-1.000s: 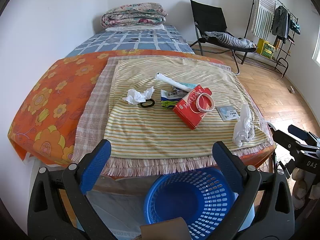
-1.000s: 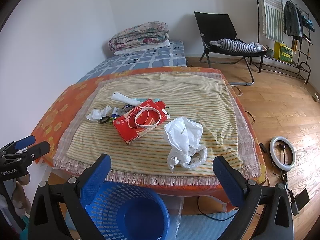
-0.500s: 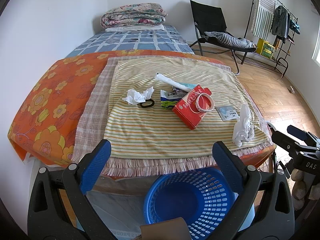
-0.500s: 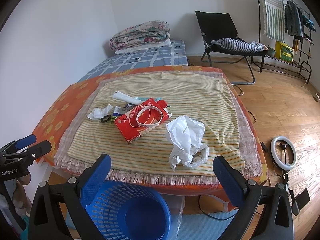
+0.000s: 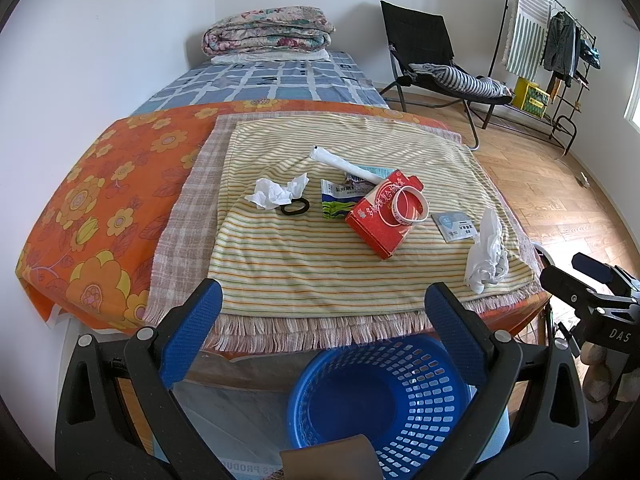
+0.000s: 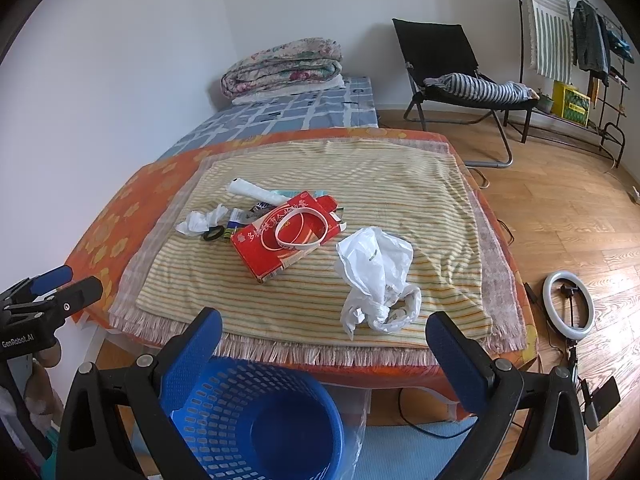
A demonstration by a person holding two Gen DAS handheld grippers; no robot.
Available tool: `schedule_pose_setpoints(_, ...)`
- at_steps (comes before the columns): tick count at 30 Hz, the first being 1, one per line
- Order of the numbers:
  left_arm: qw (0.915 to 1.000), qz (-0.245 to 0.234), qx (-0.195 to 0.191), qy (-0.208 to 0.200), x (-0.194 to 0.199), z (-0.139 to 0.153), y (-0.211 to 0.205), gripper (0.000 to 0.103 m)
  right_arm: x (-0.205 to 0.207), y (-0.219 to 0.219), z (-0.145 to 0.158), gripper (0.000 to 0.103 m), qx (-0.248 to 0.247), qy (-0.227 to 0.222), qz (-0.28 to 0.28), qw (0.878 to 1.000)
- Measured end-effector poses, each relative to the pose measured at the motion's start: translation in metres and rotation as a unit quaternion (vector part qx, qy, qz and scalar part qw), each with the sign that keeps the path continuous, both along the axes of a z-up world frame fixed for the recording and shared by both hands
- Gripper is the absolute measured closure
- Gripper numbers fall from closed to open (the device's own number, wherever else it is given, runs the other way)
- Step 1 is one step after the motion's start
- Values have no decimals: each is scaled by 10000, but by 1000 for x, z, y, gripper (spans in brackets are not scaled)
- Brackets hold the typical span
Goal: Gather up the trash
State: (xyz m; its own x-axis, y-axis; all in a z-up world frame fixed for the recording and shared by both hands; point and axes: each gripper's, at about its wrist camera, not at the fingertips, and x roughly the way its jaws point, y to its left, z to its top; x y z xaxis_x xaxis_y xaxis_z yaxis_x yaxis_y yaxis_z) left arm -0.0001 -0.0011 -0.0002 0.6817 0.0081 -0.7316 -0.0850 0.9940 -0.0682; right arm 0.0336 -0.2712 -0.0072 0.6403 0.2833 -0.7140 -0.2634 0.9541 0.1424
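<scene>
Trash lies on a striped cloth [image 5: 304,264] on the bed: a red carton [image 5: 382,216] [image 6: 284,232] with a white ring [image 5: 408,204] on it, a crumpled tissue [image 5: 276,194] [image 6: 200,220], a black hair tie [image 5: 295,208], a white tube [image 5: 344,164], wrappers [image 5: 338,200], a small packet [image 5: 456,225] and a crumpled white plastic bag [image 5: 486,256] [image 6: 378,280]. A blue basket [image 5: 384,400] [image 6: 256,420] stands on the floor below the bed's near edge. My left gripper [image 5: 322,336] and right gripper [image 6: 324,356] are open and empty, above the basket, short of the bed.
A folded quilt [image 5: 268,34] lies at the bed's far end. A black folding chair [image 6: 452,76] and a clothes rack [image 5: 548,52] stand on the wooden floor to the right. A ring light [image 6: 568,306] and cables lie on the floor by the bed's right side.
The right gripper has moved slightly forward toward the bed and the plastic bag. The left gripper has not visibly moved.
</scene>
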Motion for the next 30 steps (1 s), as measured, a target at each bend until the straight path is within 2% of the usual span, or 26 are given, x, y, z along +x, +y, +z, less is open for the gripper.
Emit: schedule_pose_setpoints(30,10000,9,3,13,0,0,2,0,2,4,-5,0,-14,158,47,9999)
